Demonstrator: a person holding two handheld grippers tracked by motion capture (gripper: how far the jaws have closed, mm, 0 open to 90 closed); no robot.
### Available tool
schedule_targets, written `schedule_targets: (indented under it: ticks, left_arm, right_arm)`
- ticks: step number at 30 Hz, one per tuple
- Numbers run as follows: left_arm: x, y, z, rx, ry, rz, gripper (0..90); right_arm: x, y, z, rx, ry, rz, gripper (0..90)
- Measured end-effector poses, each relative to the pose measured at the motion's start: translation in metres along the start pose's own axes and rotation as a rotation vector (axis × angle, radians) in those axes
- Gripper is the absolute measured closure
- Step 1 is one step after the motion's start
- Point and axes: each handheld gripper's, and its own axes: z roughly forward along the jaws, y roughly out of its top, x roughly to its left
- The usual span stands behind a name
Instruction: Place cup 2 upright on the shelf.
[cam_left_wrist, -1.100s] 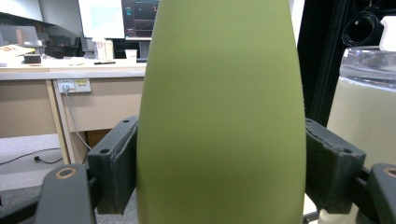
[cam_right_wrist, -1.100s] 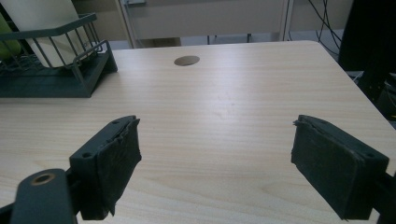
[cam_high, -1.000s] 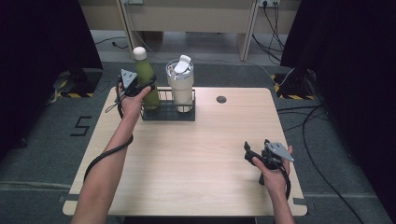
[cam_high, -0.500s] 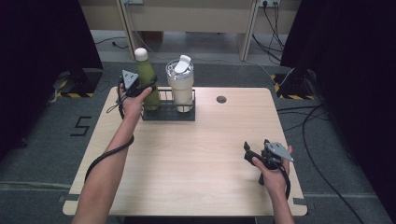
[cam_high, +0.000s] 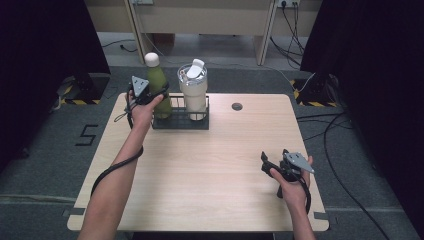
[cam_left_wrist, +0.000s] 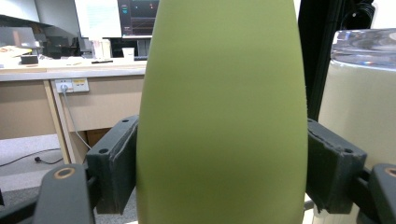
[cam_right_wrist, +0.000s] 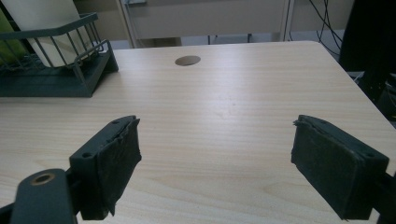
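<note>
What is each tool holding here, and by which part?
Left tool clamps the green bottle around its body; right tool is open, holding nothing.
</note>
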Motion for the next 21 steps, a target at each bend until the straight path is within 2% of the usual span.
schedule_targets:
  ticks: [21]
  left_arm:
    - [-0.0012, -0.0030, -0.0029, -0.003, -0.009, -0.005, 20.7]
  right_arm:
    - [0.0009, 0.0002, -0.0001, 0.000, 0.002, 0.000, 15.4]
